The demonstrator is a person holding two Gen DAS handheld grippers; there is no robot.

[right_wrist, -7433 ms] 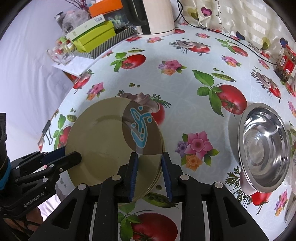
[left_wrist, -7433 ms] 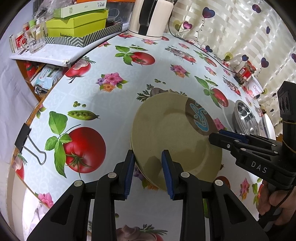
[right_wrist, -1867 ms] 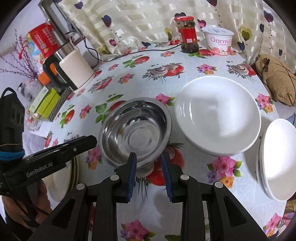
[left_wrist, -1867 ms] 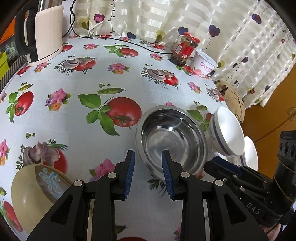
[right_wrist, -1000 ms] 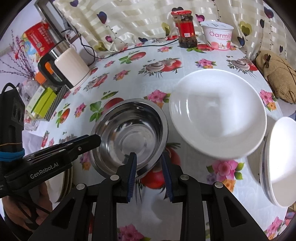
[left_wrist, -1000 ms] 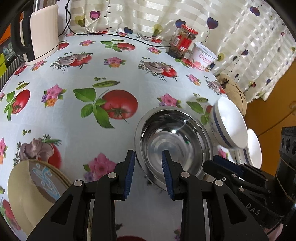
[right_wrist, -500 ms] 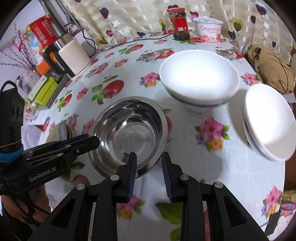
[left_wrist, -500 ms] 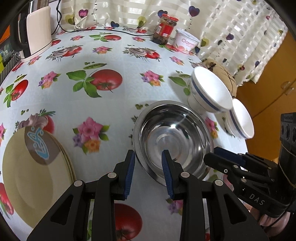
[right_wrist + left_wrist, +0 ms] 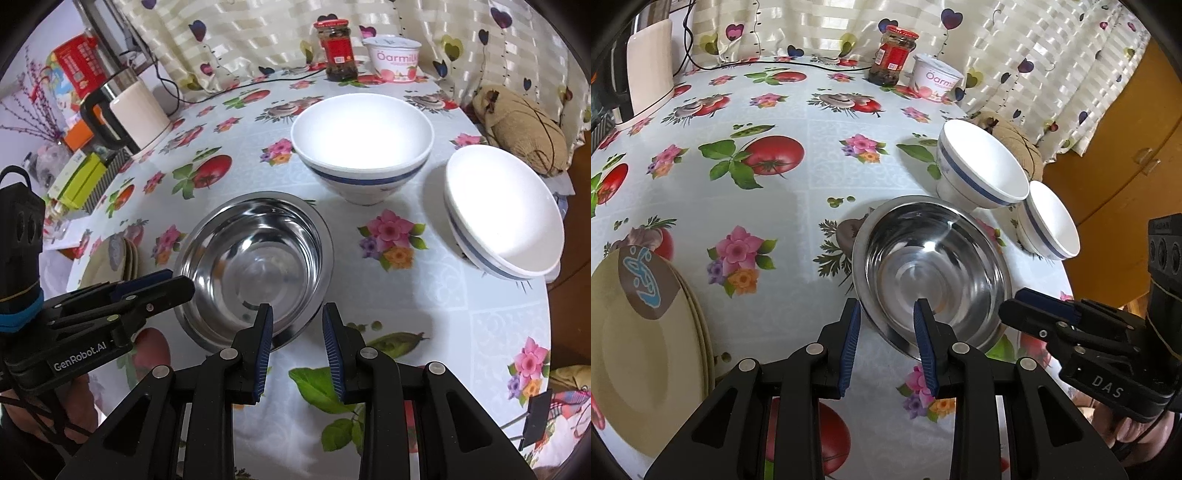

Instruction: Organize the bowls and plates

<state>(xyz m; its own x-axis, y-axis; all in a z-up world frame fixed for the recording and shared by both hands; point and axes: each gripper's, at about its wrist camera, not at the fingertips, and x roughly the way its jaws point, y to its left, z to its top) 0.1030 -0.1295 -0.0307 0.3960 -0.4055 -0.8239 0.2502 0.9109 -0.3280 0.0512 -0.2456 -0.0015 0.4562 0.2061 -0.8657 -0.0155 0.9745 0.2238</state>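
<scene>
Both grippers have drifted from the stacked plates to the steel bowl on the table, the left gripper and right gripper apart around its near rim (probably to lift it together), not clamped.

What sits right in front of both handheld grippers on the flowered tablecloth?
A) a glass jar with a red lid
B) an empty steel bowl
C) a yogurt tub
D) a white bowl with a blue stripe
B: the empty steel bowl lies just beyond the open left gripper and the open right gripper; the other things stand farther back.
</scene>
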